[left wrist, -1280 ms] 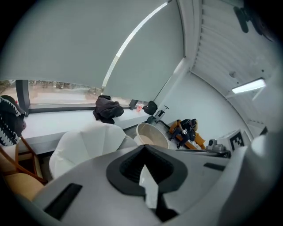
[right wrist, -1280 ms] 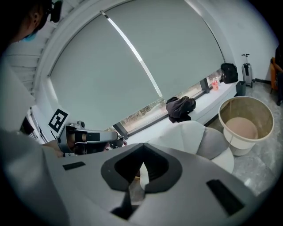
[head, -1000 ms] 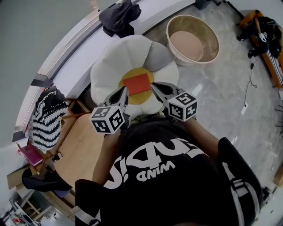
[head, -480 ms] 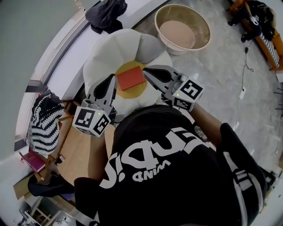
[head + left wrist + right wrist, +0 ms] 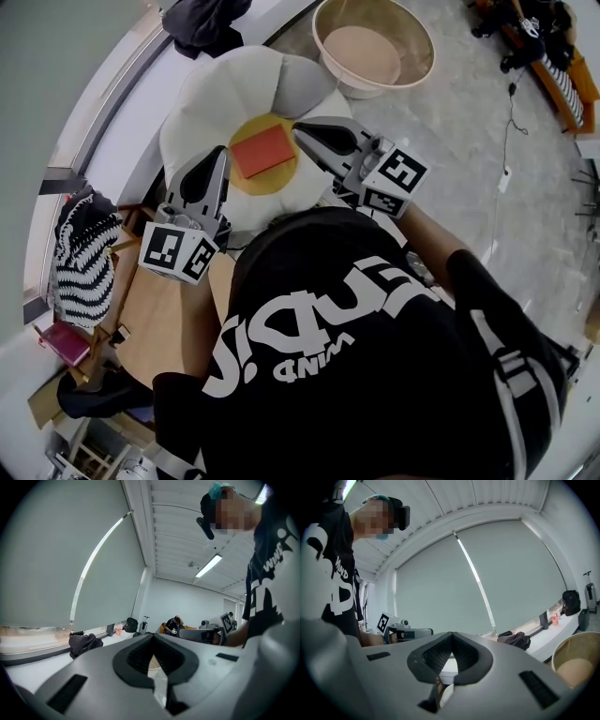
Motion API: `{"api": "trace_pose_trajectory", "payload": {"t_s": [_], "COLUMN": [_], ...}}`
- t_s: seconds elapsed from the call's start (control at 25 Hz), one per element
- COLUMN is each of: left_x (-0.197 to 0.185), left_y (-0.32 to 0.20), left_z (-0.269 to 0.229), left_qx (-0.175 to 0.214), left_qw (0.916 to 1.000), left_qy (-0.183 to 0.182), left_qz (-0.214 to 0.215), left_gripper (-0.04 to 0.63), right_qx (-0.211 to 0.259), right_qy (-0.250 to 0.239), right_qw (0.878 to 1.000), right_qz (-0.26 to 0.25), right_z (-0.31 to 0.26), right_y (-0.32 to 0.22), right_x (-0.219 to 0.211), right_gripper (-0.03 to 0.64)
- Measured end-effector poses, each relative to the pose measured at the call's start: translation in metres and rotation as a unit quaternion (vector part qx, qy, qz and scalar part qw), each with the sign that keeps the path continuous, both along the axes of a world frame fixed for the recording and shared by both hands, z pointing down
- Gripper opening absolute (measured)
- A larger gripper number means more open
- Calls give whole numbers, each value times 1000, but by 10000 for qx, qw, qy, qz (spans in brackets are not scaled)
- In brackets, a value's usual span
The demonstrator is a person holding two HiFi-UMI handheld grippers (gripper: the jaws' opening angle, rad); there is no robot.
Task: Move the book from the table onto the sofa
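Note:
The orange-red book [image 5: 261, 150] lies flat on the yellow centre of the white flower-shaped sofa cushion [image 5: 206, 103]. My left gripper [image 5: 222, 153] is held level just left of the book, shut and empty. At the book's right my right gripper [image 5: 298, 128] is also shut with nothing in it. Neither touches the book. In the left gripper view the jaws [image 5: 152, 638] meet at the tip, with the right gripper [image 5: 213, 632] beyond. The right gripper view shows its jaws [image 5: 451, 635] closed and the left gripper [image 5: 401, 631] across from it.
A round wooden tub [image 5: 373, 45] stands on the floor behind the cushion. Dark clothing [image 5: 202, 17] lies on the white ledge. A wooden table [image 5: 173, 323] is at my left, with a black-and-white striped bag [image 5: 80, 253] and a pink item [image 5: 64, 342] beside it.
Both grippers have come up and drawn away from the book's sides, rolling as they rose. The book stays on the cushion's yellow centre.

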State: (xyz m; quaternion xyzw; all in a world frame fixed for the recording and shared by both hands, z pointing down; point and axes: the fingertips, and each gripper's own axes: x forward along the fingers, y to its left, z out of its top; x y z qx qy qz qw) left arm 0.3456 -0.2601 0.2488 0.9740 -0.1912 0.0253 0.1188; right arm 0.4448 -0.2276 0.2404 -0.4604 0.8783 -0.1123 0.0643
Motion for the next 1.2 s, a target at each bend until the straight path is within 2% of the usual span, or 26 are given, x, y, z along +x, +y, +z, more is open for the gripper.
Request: {"api": "trace_pose_trajectory", "payload": {"t_s": [0.08, 0.24, 1.2], "left_x": [0, 0, 1], "left_y": [1, 5, 21], "left_z": [2, 7, 26], "left_qx": [-33, -96, -386], "left_qw": [10000, 9999, 9990], "left_qy": [-7, -25, -118], "left_qz": [-32, -73, -179], "left_gripper": [9, 8, 9], "right_qx": [1, -75, -269], "right_qy": [-127, 120, 156], "right_qw": [9999, 9999, 9995], "right_qz": [-14, 71, -25], "right_z": [-3, 7, 19], "right_y": [1, 1, 10], "right_x": [-1, 3, 8], "right_gripper": [2, 2, 2]}}
